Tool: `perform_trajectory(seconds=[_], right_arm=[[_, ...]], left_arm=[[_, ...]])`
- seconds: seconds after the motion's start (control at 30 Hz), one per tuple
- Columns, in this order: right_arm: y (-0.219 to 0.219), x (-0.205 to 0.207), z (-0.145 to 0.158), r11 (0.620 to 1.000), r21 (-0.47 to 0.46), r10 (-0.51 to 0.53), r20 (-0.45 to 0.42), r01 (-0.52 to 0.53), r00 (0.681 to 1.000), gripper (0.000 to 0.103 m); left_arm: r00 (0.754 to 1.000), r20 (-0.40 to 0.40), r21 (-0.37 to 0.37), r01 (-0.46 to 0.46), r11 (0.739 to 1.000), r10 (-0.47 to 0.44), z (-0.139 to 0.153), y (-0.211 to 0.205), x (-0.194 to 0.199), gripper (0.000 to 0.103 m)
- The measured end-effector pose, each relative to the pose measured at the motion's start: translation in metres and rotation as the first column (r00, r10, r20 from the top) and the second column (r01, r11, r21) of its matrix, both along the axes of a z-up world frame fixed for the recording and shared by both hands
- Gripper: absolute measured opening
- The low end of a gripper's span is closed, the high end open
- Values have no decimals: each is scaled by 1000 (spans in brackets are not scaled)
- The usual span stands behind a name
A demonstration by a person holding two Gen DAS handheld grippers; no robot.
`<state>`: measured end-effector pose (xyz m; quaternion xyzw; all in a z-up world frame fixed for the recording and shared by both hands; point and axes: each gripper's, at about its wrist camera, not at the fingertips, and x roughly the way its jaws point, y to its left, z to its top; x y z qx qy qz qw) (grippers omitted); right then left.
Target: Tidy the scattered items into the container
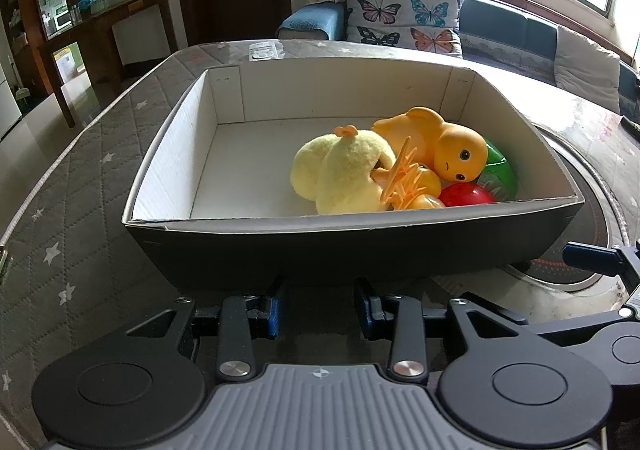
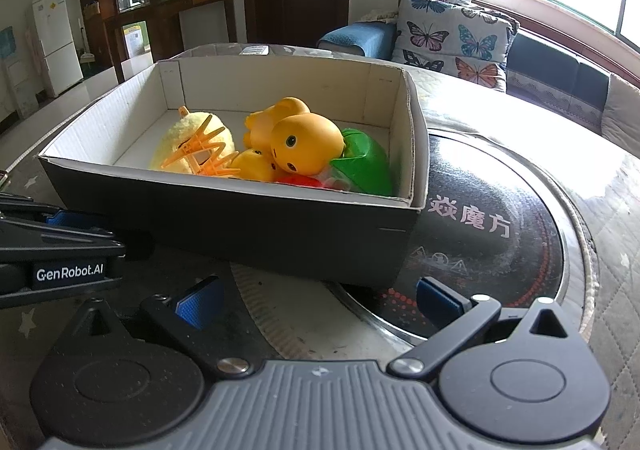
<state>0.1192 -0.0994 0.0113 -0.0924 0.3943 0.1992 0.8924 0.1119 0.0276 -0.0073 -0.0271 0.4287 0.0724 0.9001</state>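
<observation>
A dark cardboard box (image 1: 352, 246) with a white inside sits on the table; it also shows in the right wrist view (image 2: 224, 226). Inside lie a yellow plush toy (image 1: 340, 174), an orange rubber figure (image 1: 444, 142), an orange hair clip (image 1: 404, 174), a red ball (image 1: 466, 195) and a green piece (image 1: 498, 170). The right wrist view shows the plush (image 2: 192, 142), the figure (image 2: 300, 138), the clip (image 2: 204, 158) and the green piece (image 2: 364, 166). My left gripper (image 1: 320, 306) is open and empty just before the box's near wall. My right gripper (image 2: 316, 298) is open wide and empty near the box's right corner.
A round induction cooktop (image 2: 492, 234) is set in the table right of the box. The table has a grey quilted star-pattern cover (image 1: 80, 210). A sofa with butterfly cushions (image 1: 404, 10) stands behind. The left gripper's body (image 2: 60, 254) shows at the left of the right wrist view.
</observation>
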Motion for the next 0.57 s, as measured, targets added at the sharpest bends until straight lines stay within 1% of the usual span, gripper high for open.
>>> perform_trajectory(seconds=[0.27, 0.57], right_arm=[[2, 1, -1, 1000, -3, 3, -3, -3, 1000, 103], [3, 0, -3, 1000, -6, 3, -6, -4, 1000, 103]], left_arm=[[1000, -3, -14, -8, 1000, 8, -2, 2, 0, 38], [1000, 2, -8, -10, 1000, 10, -2, 2, -1, 35]])
